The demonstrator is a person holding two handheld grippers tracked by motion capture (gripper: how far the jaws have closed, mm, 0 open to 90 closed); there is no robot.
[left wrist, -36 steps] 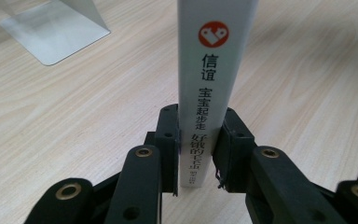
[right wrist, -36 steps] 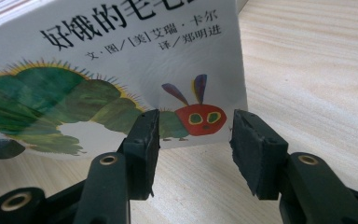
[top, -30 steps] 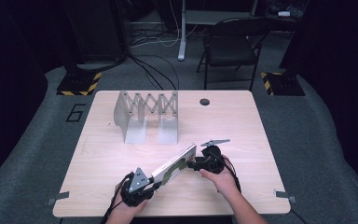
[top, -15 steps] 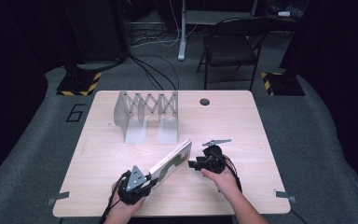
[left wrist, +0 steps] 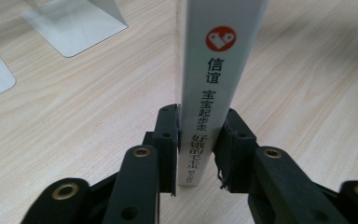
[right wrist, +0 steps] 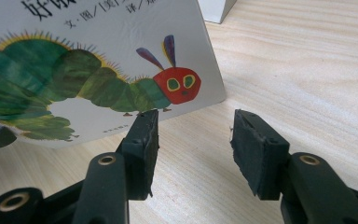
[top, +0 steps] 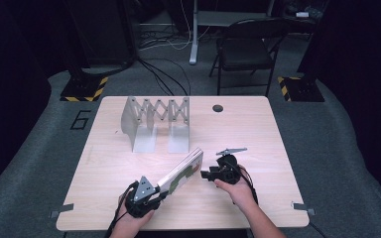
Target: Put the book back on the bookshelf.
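A thin white picture book [top: 181, 171] with a green caterpillar on its cover [right wrist: 98, 56] stands on edge on the table, slanting from near left to far right. My left gripper [top: 159, 191] grips its near end. In the left gripper view both pads [left wrist: 168, 140] touch the white spine [left wrist: 219, 60]; these jaws have just been opening slightly with the book still between them. My right gripper [top: 207, 174] rests just right of the book's far end. Its jaws [right wrist: 193, 135] stand apart over bare wood, the left pad close to the cover's lower corner.
A grey metal expanding book rack [top: 156, 116] stands at the back left of the wooden table [top: 258, 129]. A small black round cap [top: 218, 108] sits near the far edge. A folding chair [top: 245, 49] and cables lie beyond the table.
The book and my left gripper have shifted a touch to the left. The right hand has stayed where it was.
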